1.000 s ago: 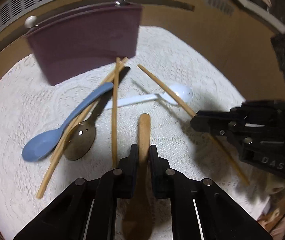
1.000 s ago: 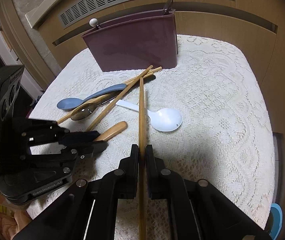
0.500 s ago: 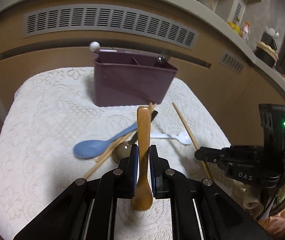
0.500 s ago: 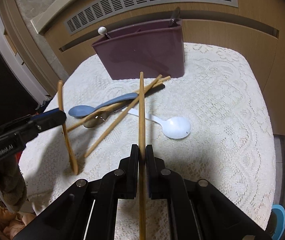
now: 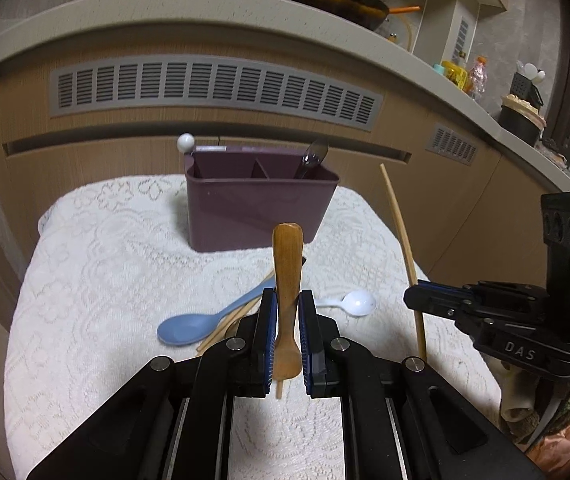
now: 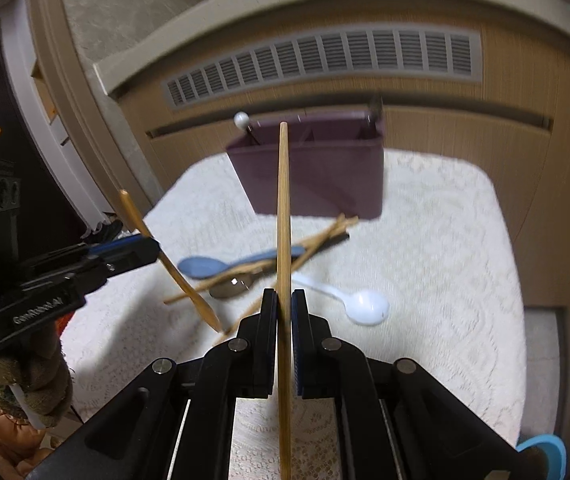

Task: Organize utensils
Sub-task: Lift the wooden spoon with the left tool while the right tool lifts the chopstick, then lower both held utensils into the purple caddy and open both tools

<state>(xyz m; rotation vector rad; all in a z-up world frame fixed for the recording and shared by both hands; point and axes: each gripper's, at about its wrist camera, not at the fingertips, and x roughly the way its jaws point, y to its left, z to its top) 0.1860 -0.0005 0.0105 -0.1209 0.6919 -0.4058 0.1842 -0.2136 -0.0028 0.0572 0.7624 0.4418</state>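
The left hand-held gripper [image 5: 288, 312] is closed narrowly on a wooden spoon [image 5: 287, 276], which stands almost upright above the bench [image 5: 97, 280]. The right hand-held gripper [image 6: 283, 312] is closed on one chopstick [image 6: 283, 216], lifted and pointing toward the purple utensil holder [image 5: 259, 210]. On the left one I can read "GenRobot.AI", on the right one "DAS". On the lace cloth lie one blue spoon [image 5: 189, 326], one white spoon [image 5: 355, 302], one dark spoon [image 6: 231, 282] and two chopsticks [image 6: 317, 238], crossing each other near the holder.
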